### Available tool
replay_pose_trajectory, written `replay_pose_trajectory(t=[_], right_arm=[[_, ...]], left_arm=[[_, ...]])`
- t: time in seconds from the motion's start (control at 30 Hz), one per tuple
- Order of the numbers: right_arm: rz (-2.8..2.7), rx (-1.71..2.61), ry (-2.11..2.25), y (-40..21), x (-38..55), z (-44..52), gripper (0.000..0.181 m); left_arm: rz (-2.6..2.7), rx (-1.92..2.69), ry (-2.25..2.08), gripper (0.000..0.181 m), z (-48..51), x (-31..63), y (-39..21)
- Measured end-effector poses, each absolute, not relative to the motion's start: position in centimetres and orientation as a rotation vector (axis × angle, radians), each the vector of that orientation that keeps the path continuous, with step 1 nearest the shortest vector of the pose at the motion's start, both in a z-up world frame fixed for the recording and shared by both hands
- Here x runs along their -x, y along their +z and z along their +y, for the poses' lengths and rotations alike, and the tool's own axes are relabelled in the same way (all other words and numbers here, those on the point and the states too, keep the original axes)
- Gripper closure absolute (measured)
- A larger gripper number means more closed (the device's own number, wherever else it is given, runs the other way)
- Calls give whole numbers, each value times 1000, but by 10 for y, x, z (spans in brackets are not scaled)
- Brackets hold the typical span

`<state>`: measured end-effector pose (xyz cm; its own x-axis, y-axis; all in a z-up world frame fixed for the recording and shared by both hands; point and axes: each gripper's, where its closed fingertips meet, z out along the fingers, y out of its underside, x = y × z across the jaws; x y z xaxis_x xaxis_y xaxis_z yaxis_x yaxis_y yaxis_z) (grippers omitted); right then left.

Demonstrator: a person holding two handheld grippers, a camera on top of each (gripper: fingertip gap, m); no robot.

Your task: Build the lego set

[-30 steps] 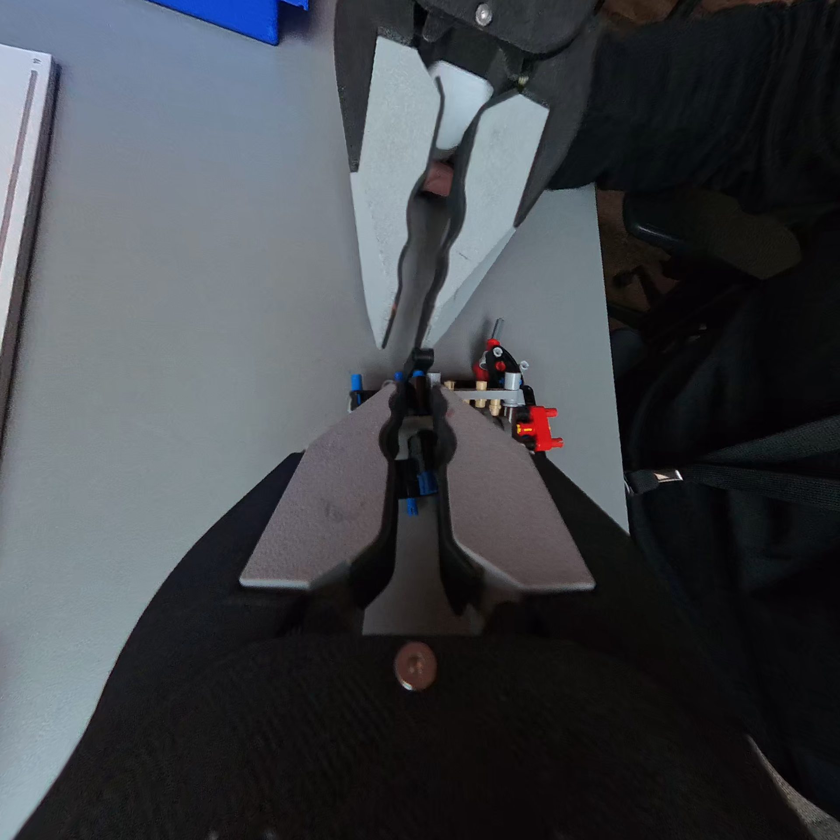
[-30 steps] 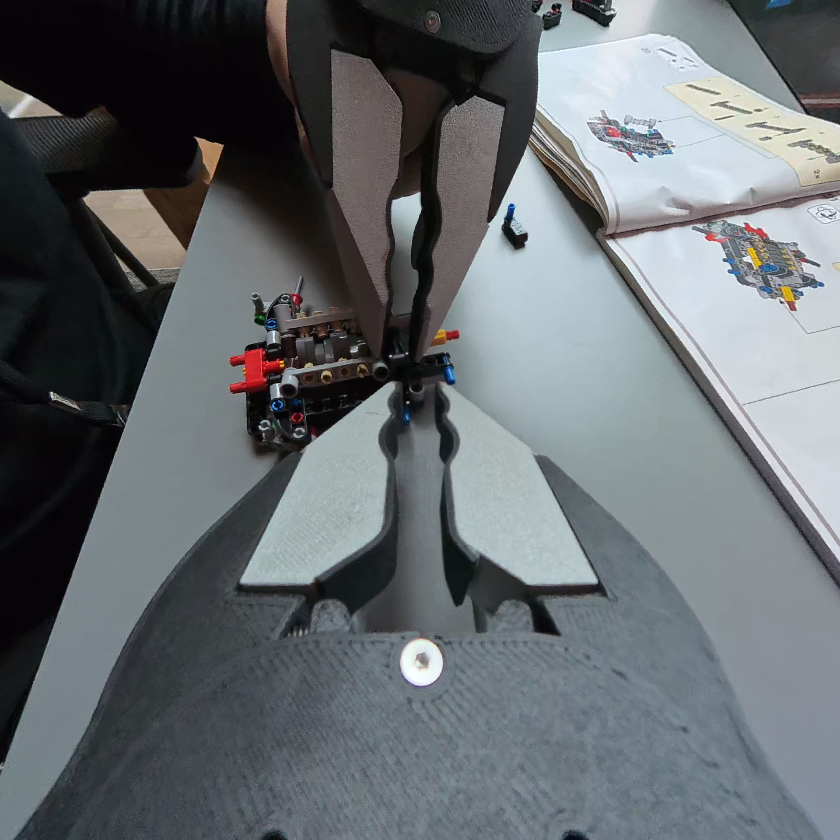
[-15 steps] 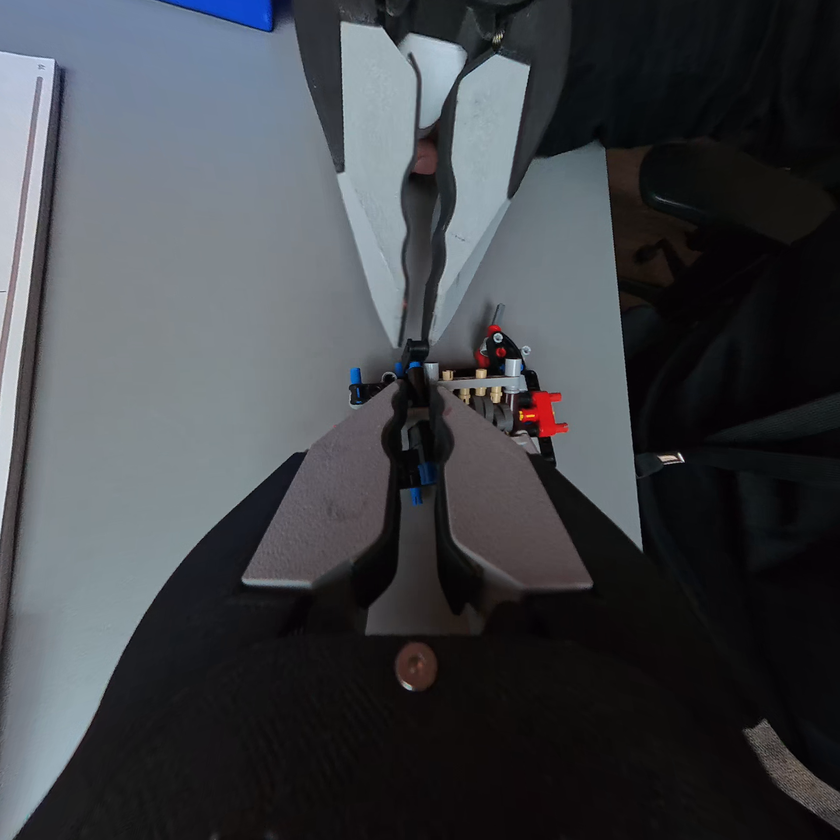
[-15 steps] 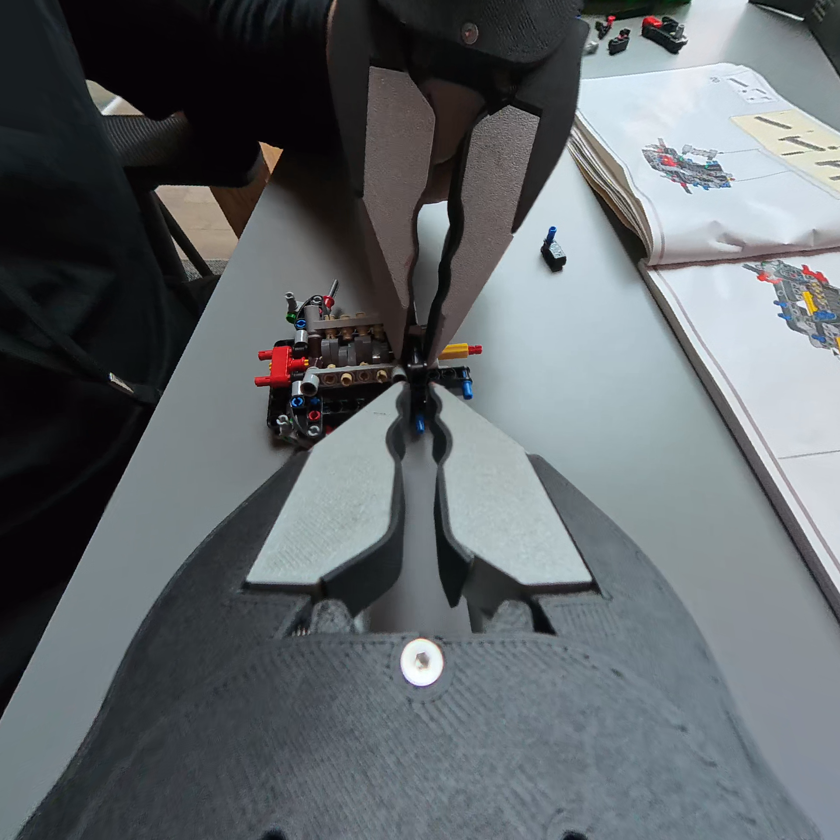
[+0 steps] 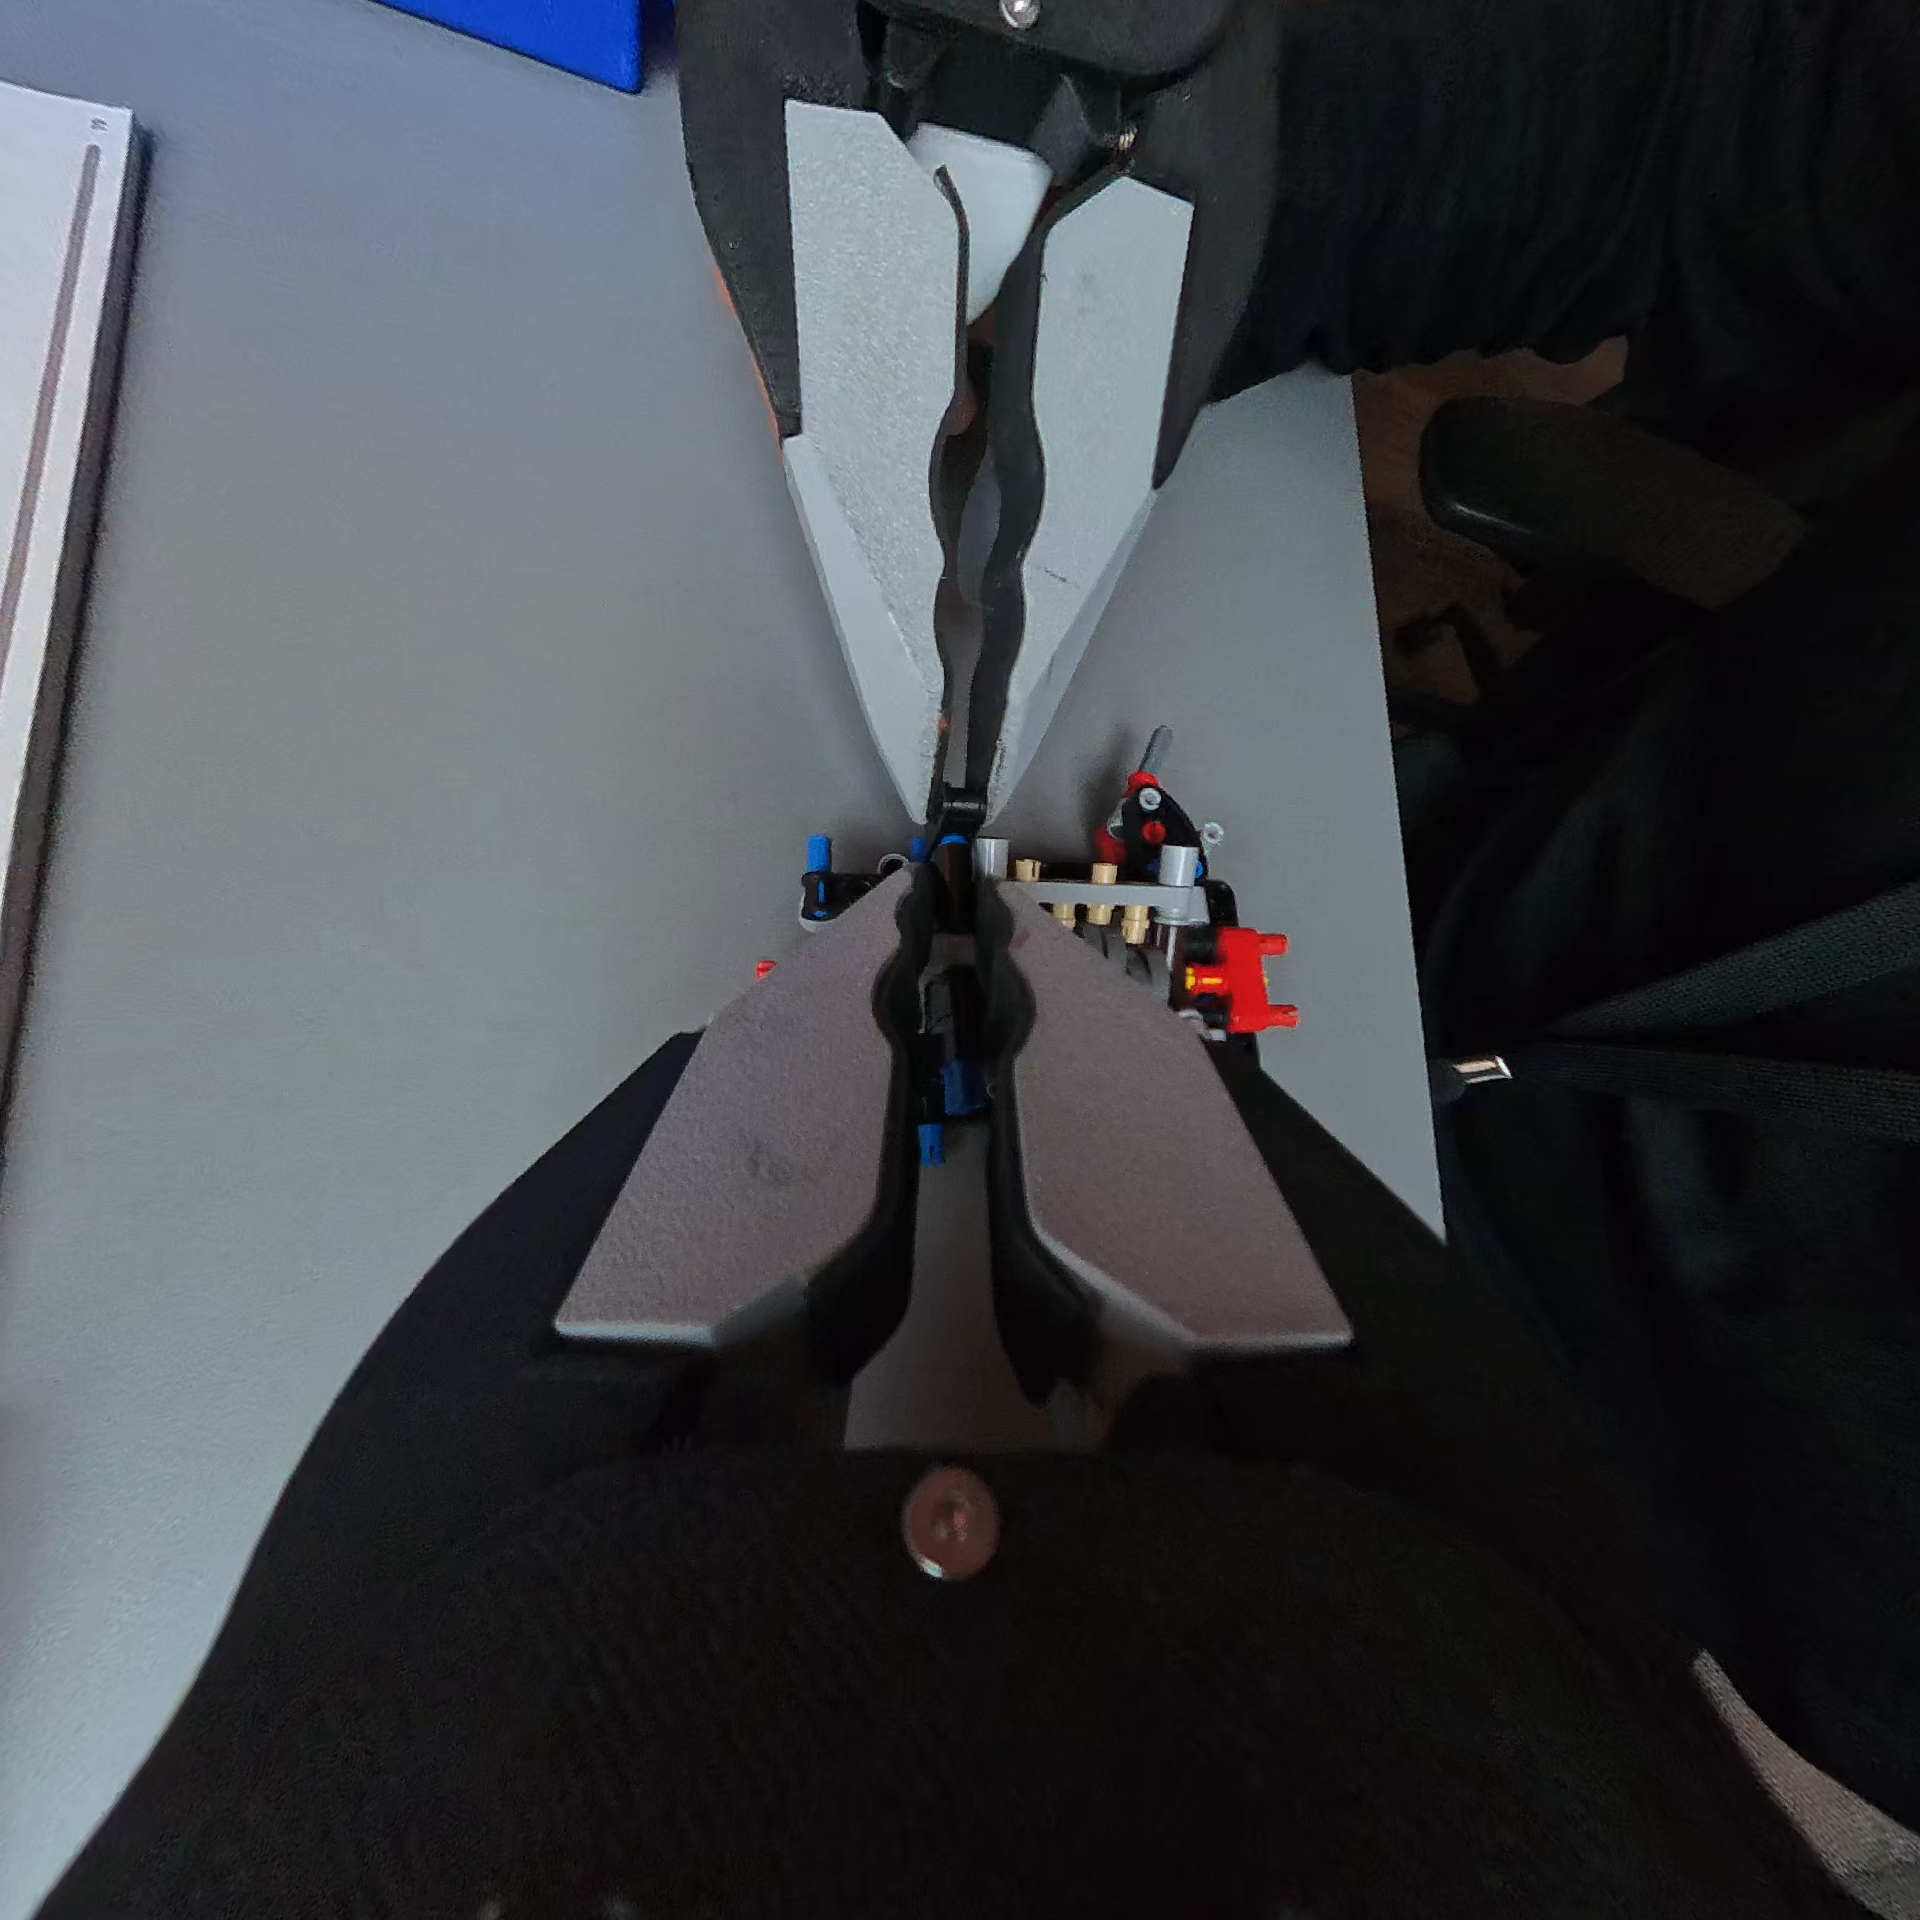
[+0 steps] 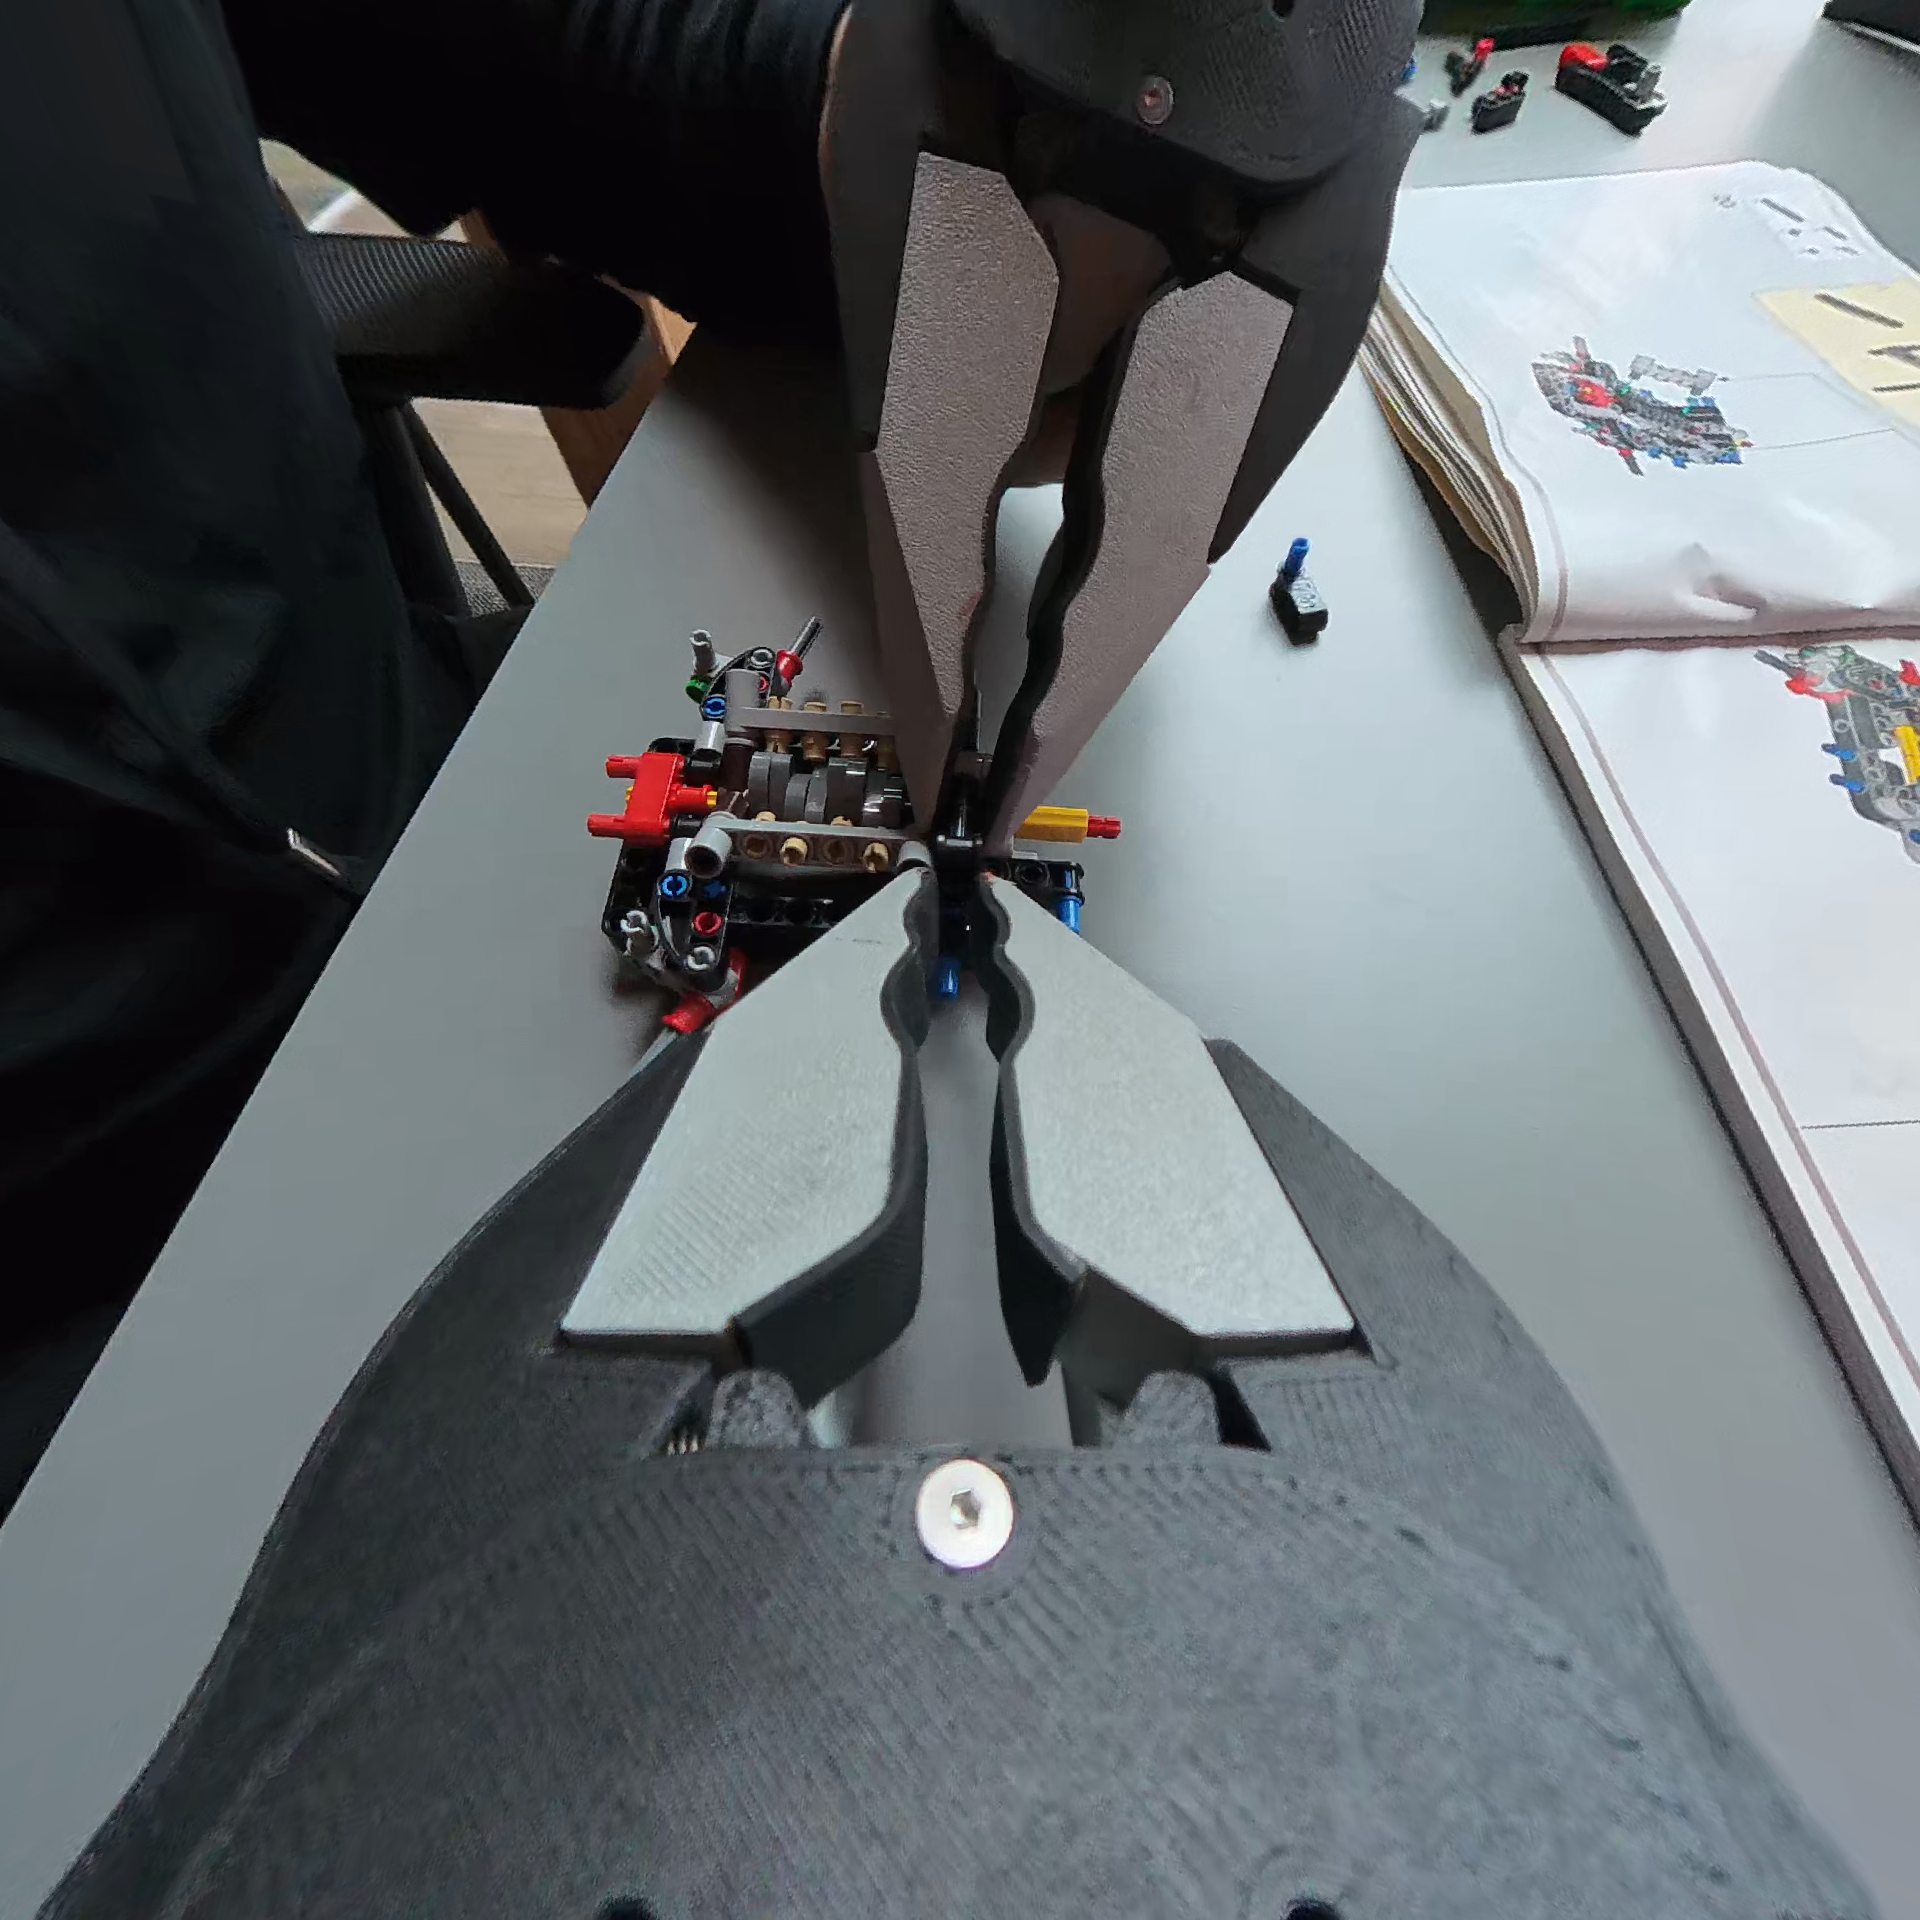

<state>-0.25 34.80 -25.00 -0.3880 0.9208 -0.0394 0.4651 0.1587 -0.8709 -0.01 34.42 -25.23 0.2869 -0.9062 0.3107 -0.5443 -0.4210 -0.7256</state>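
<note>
A: What's changed?

B: Little. Both tools stay pinched on the small black connector [image 6: 961, 831] at the Lego engine assembly [image 6: 790, 821], near the surface's [image 6: 1351, 935] edge.

A: Meaning?

B: The left tool [image 5: 951, 883] and right tool [image 6: 961, 883] are probably still seating it.

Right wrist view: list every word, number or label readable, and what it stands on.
Manual: small print at the page top and on its yellow panel, too blurred to read.
Lego model: no writing shows.
Loose black piece: none.
</note>
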Motion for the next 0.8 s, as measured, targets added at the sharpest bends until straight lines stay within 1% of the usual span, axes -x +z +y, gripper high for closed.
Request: replay_pose_trajectory(t=[0.23, 0.67, 0.7, 0.8], right_arm=[[-1985, 1259, 1054, -251, 1, 348, 178], [-1961, 1287, 1209, -248, 0, 347, 177], [-1974, 1290, 1182, -250, -2, 348, 173], [-1992, 1313, 1063, -261, -5, 354, 174]], left_arm=[[1313, 2074, -972, 177, 344, -1, -253], [1293, 2072, -1055, 175, 344, -3, -250], [1327, 2061, -1059, 175, 340, -3, -249], [1361, 2073, -1014, 173, 337, 0, -248]])
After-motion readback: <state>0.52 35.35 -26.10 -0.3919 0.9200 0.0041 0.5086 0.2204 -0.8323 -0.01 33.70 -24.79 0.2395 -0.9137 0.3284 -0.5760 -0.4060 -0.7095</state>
